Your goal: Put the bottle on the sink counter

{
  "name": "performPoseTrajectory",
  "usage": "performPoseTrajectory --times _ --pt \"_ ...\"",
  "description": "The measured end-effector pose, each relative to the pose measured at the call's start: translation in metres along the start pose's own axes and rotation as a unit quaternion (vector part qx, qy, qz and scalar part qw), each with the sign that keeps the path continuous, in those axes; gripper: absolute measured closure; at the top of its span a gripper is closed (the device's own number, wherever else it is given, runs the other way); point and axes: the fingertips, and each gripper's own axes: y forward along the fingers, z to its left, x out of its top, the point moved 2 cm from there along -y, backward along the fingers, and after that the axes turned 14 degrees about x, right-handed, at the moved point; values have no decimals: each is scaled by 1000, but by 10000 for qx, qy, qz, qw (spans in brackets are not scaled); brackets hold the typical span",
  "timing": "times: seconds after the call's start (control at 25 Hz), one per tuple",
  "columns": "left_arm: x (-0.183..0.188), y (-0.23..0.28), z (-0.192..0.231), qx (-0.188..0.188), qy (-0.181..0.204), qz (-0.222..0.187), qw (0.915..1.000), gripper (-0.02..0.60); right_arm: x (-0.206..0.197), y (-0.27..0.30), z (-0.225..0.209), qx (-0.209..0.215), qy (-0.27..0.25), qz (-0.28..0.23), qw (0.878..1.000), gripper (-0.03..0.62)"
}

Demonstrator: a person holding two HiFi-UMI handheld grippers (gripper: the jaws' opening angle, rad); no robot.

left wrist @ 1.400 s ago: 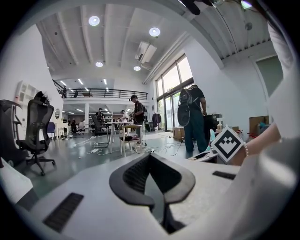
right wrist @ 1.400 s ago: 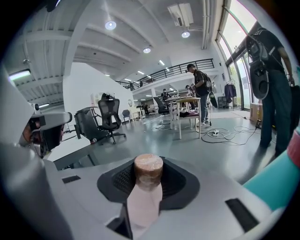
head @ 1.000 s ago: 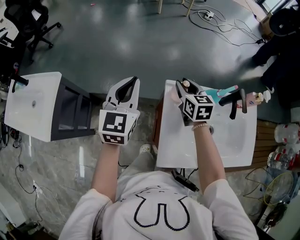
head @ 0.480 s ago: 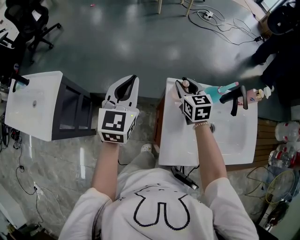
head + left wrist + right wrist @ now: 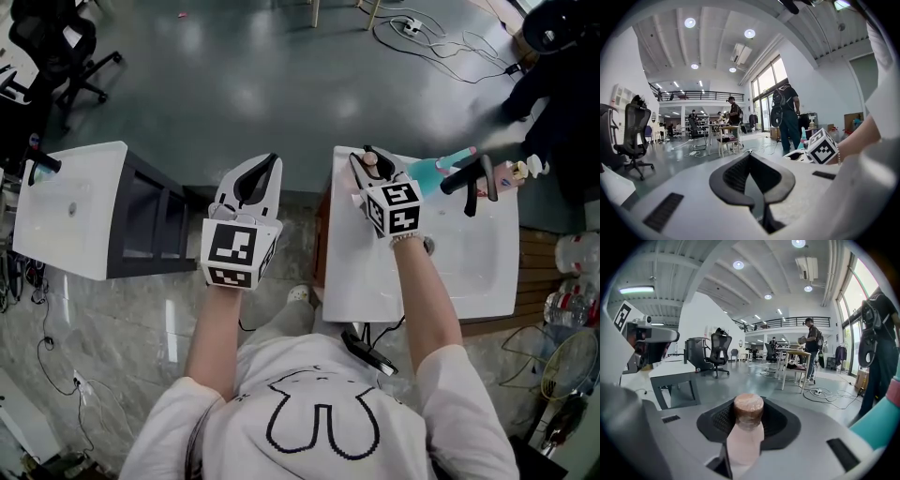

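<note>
My right gripper (image 5: 369,165) is shut on a small pale pink bottle (image 5: 372,161) with a brown cap. It holds the bottle over the far left corner of the white sink counter (image 5: 375,281). In the right gripper view the bottle (image 5: 744,439) stands upright between the jaws, cap (image 5: 748,408) on top. My left gripper (image 5: 260,174) hovers over the floor to the left of the sink. Its jaws are shut with nothing in them, and in the left gripper view the tips (image 5: 750,159) meet.
A black faucet (image 5: 471,183), a teal bottle (image 5: 441,170) and a pump bottle (image 5: 521,170) stand along the counter's far edge. A second white sink unit (image 5: 66,211) is at the left. A person in dark clothes (image 5: 562,84) stands at top right. Cables (image 5: 441,42) lie on the floor.
My right gripper has rolled a little with the bottle still in its jaws. The left gripper has stayed where it was.
</note>
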Motion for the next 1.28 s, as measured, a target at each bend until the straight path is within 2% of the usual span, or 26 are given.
performPoseTrajectory --times 0.2,0.24,0.28,0.44,0.8,1.0,1.2,1.28 --pt "-2 -15 1 22 31 58 10000 572 -2 1 0 -161 114 99 9998 448" --pt "-2 -18 2 26 37 79 10000 572 -1 0 1 -185 197 73 9996 420" --pt "-2 -20 1 27 39 97 9999 572 1 -1 1 -203 277 14 9994 360" --pt "-5 -31 -4 20 -12 140 9999 572 14 -18 6 -271 461 -381 9978 332" --pt "9 -62 -39 -92 -64 77 9999 572 35 -76 34 -190 424 -649 9968 333" --pt "28 -85 -44 37 -109 -49 9999 572 45 -116 51 -243 438 -754 9959 338" --pt "54 -103 -53 110 -45 -231 9997 572 57 -157 67 -296 368 -878 9950 377" --pt "65 -110 -56 108 6 -331 9994 572 63 -172 75 -356 379 -971 9939 413"
